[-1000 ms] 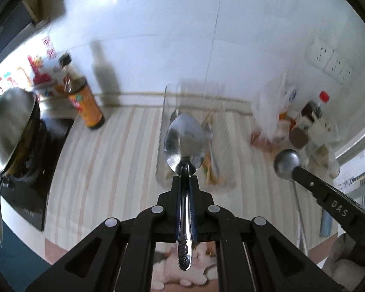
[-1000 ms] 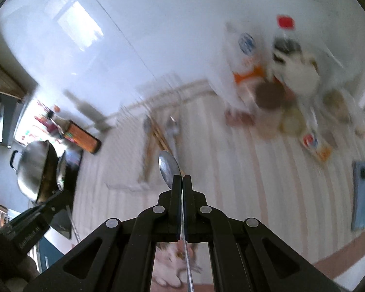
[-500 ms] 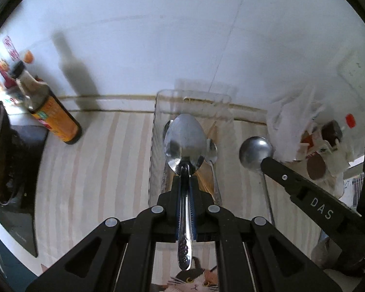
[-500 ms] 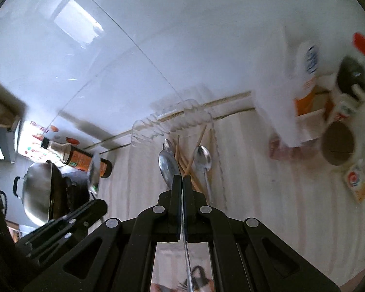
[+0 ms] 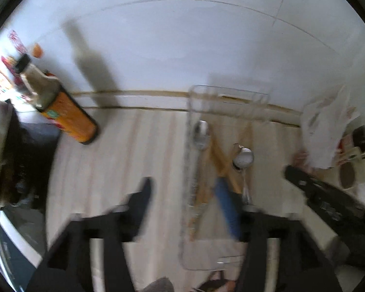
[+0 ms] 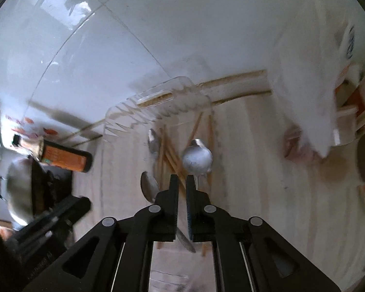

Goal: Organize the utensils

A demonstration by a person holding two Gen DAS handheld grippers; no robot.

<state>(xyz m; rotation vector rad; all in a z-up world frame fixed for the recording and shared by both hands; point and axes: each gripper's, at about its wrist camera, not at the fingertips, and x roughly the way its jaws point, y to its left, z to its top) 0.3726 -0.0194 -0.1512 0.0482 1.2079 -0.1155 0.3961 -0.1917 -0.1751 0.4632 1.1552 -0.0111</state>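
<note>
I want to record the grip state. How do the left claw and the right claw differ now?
The left claw is spread wide, while the right claw shows only a narrow gap. The left claw straddles the left wall of the clear tray, while the right claw points at the chopsticks inside it. Both are open, and neither seems to grip anything.

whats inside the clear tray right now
The clear tray holds three metal spoons and several wooden chopsticks lying crossed among them. The right gripper hides the tray's near end, so anything lying there cannot be seen.
</note>
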